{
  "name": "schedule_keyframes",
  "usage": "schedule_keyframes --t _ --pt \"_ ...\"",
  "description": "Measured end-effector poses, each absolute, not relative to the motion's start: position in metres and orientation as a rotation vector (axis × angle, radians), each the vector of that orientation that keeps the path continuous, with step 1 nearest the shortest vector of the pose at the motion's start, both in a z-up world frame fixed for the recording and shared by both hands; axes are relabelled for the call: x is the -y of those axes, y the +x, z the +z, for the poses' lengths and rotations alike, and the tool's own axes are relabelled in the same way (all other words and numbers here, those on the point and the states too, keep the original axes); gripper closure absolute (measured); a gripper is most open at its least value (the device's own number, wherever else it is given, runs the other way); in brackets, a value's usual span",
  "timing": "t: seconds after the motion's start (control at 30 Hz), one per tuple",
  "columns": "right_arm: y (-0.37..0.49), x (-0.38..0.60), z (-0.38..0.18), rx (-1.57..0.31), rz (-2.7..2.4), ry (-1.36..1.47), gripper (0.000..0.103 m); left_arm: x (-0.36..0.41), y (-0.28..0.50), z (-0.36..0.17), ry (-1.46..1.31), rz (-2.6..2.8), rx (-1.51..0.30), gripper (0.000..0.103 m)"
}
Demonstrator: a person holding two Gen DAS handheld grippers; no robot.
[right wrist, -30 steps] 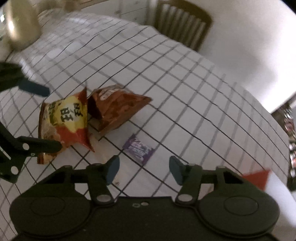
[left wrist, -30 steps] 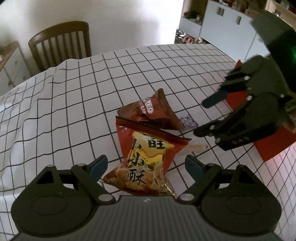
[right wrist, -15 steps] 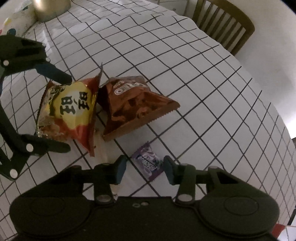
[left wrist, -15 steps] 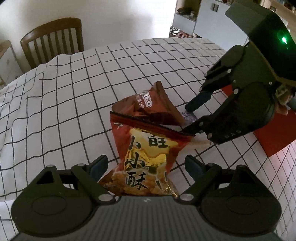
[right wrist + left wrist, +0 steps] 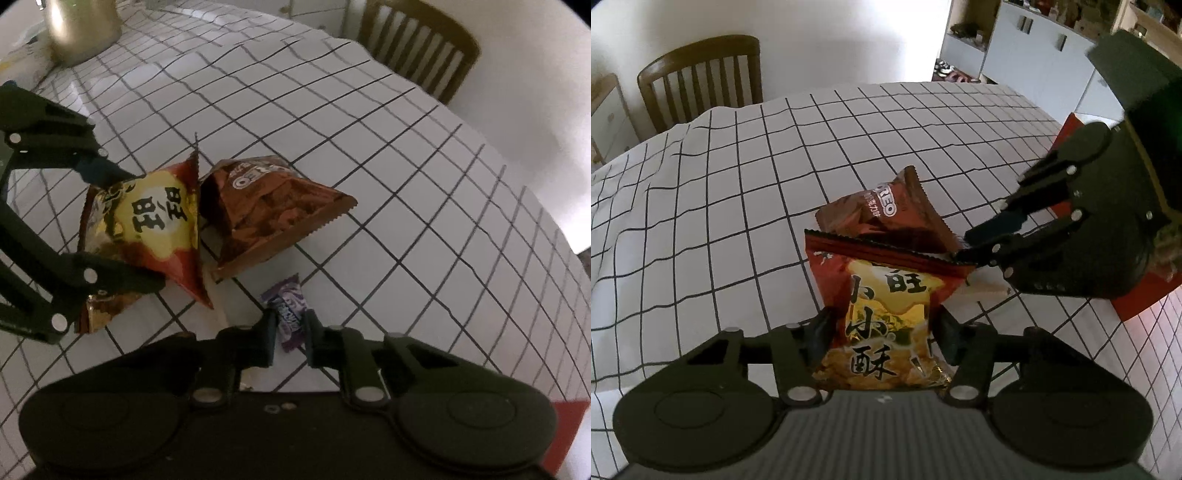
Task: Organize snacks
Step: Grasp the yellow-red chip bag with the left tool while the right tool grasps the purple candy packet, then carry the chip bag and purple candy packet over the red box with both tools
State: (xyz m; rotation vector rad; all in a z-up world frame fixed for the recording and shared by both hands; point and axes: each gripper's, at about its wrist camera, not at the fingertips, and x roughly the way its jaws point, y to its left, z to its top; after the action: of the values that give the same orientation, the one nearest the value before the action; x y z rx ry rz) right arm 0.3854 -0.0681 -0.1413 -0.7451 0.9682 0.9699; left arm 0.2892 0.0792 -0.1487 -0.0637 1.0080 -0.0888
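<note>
We see the left gripper (image 5: 886,334), jaws just closing, pinch the red-and-gold snack bag (image 5: 886,314). Ahead of it lies the brown Oreo bag (image 5: 886,218). The right gripper (image 5: 290,325), closed narrow, clamps the purple candy packet (image 5: 286,310).

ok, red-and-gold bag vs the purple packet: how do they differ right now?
The red-and-gold bag is a large puffy pouch with yellow artwork and black characters; the purple packet is a small flat wrapper. The bag sits between the left tongs, whose fingers have just been closing on its sides; the packet is pinched in the right tongs, nearly shut. The bag leans against the brown Oreo bag; the packet lies apart. Both rest on the checked tablecloth.
</note>
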Motion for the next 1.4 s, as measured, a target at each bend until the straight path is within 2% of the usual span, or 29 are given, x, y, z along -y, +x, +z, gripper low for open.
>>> schedule_keyframes --t 0.37,0.73,1.4 --pt "0.369 0.102 -0.115 -0.931 0.794 -0.551 0.091 -0.081 0.279 -0.138 -0.129 -0.053 -1.001 0.049" --pt "0.333 0.146 -0.075 -0.904 0.696 -0.382 0.091 -0.065 0.258 -0.102 -0.183 -0.034 -0.945 0.049" --pt "0.276 0.236 -0.002 -0.863 0.64 -0.236 0.091 0.019 0.227 -0.028 -0.167 -0.077 -0.899 0.049"
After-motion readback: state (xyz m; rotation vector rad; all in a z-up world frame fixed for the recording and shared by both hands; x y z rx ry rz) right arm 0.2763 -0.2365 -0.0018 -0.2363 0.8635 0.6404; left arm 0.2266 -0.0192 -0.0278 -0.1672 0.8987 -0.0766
